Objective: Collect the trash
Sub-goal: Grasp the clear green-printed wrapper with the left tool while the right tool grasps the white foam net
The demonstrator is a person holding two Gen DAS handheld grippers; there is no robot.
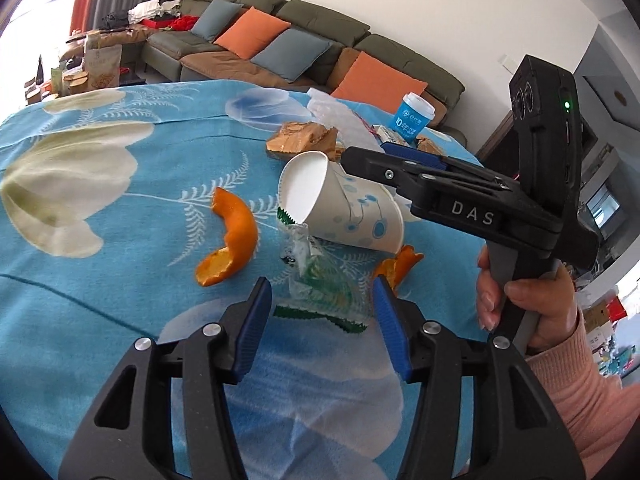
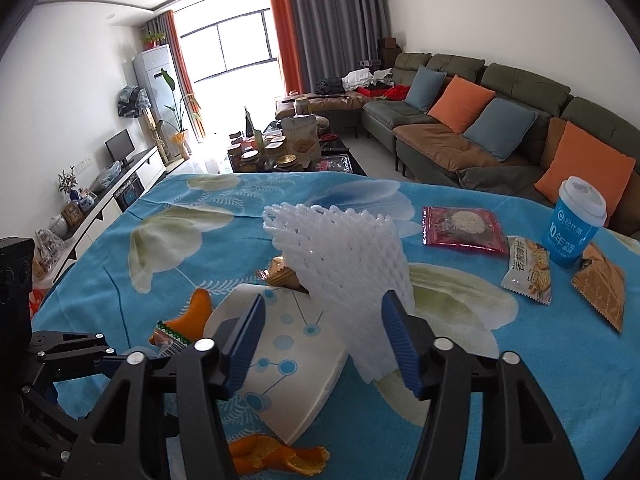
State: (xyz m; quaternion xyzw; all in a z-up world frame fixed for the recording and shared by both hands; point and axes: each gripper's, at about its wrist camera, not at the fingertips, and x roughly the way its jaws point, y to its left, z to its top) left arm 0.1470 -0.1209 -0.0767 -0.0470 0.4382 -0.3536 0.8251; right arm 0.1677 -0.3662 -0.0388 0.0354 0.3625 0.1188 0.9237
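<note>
A white paper cup with blue dots (image 1: 344,204) lies on its side on the blue floral cloth; it also shows in the right wrist view (image 2: 280,352). My left gripper (image 1: 322,304) is open, its fingers either side of a crumpled clear wrapper with green edges (image 1: 320,292). Orange peel (image 1: 228,240) lies left of the cup, another piece (image 1: 400,268) to its right. My right gripper (image 2: 324,340) is open just above the cup and a white foam fruit net (image 2: 344,264). A brown wrapper (image 2: 282,274) lies behind the cup.
A blue takeaway cup with a white lid (image 2: 574,224), a red biscuit packet (image 2: 460,226), a white cracker packet (image 2: 528,272) and a brown packet (image 2: 600,284) lie at the table's right. A sofa with cushions (image 2: 480,120) stands beyond.
</note>
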